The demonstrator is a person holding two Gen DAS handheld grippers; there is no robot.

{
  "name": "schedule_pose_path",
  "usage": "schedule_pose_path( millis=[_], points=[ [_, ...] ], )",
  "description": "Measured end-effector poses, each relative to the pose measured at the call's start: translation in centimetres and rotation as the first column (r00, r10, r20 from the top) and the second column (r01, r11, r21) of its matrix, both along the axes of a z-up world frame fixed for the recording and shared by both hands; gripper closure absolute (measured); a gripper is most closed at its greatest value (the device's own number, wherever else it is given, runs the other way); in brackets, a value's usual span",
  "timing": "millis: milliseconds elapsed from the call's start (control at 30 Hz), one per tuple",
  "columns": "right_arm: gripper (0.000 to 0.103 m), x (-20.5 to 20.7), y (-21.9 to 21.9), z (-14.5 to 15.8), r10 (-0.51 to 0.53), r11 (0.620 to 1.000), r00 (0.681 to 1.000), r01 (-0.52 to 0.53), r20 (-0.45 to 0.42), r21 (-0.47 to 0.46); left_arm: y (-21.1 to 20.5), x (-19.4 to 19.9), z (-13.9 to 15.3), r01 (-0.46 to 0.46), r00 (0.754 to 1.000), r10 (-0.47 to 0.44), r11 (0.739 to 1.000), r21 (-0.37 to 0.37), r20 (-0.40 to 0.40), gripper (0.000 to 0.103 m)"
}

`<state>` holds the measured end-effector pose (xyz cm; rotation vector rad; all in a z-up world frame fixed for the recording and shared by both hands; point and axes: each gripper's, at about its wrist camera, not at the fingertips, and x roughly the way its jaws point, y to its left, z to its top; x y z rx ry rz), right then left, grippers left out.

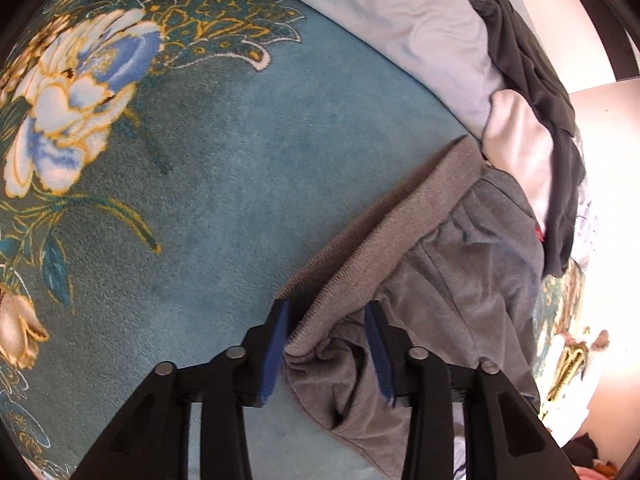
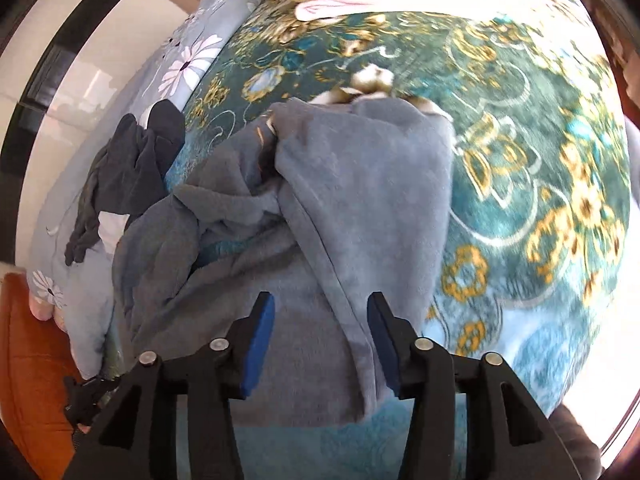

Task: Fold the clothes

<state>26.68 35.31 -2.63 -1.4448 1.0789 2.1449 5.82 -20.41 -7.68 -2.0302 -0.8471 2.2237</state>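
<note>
In the left wrist view, your left gripper (image 1: 326, 344) stood spread astride the ribbed waistband (image 1: 384, 236) of the grey trousers (image 1: 460, 280) on the teal blanket (image 1: 224, 168). In the right wrist view, your right gripper (image 2: 320, 344) gaped over a rumpled leg (image 2: 360, 208); I judged you were lining up grips, with pinching and flattening likely next.

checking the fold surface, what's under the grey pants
The grey pants lie on a teal floral blanket, which shows all around them and through a gap in the folds. Anything directly beneath the bunched fabric is covered.
</note>
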Motion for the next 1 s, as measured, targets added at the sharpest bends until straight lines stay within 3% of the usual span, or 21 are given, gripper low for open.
schedule_pose_path(
  millis=[167,233,300,367,400,533,667,733,833,900,1000],
  points=[
    [0.050,-5.7,-0.3,-1.6,0.106,0.987,0.989,-0.117,0.099,0.108,-0.2,0.9,0.8,0.017,1.000,-0.017,1.000,0.013,0.006,0.043],
    [0.050,-6.8,-0.5,-2.2,0.141,0.971,0.977,-0.167,0.159,0.169,-0.6,1.1,0.8,0.016,1.000,-0.016,0.999,0.028,0.009,0.043],
    [0.061,-6.9,-0.3,-2.7,0.135,0.967,0.972,-0.172,0.192,0.188,-0.8,1.4,0.5,0.014,1.000,-0.014,0.999,0.031,0.023,0.043],
    [0.093,-6.1,0.5,-2.6,0.100,0.974,0.977,-0.135,0.191,0.181,-0.8,1.5,-0.2,0.008,0.999,-0.009,0.999,0.036,0.043,0.043],
    [0.096,-5.6,1.0,-2.4,0.082,0.978,0.980,-0.115,0.184,0.175,-0.5,1.3,-0.1,0.002,0.998,-0.004,0.999,0.040,0.055,0.043],
    [0.098,-3.8,2.8,0.0,0.020,0.991,0.995,-0.033,0.096,0.129,0.1,1.8,-1.5,-0.009,0.994,0.004,0.999,0.043,0.112,0.042],
    [0.099,-2.9,5.1,5.4,-0.022,0.991,0.998,0.029,-0.059,0.131,0.8,2.3,-2.0,0.001,0.991,-0.007,0.999,0.046,0.136,0.042],
    [0.099,-2.3,6.4,8.5,-0.059,0.990,0.983,0.081,-0.172,0.120,1.0,2.4,-1.9,0.013,0.991,-0.018,0.999,0.041,0.136,0.042],
    [0.099,0.3,8.4,11.8,-0.144,0.980,0.935,0.180,-0.323,0.085,0.8,2.7,-1.7,0.009,0.991,-0.014,0.999,0.036,0.135,0.041],
    [0.099,2.7,9.5,12.0,-0.213,0.966,0.905,0.251,-0.367,0.058,0.6,2.9,-1.8,0.000,0.990,-0.006,0.999,0.037,0.141,0.039],
    [0.099,6.7,10.7,7.1,-0.332,0.940,0.903,0.341,-0.274,-0.014,0.6,3.2,-2.2,0.001,0.987,-0.005,1.000,0.027,0.158,0.039]
  ],
)
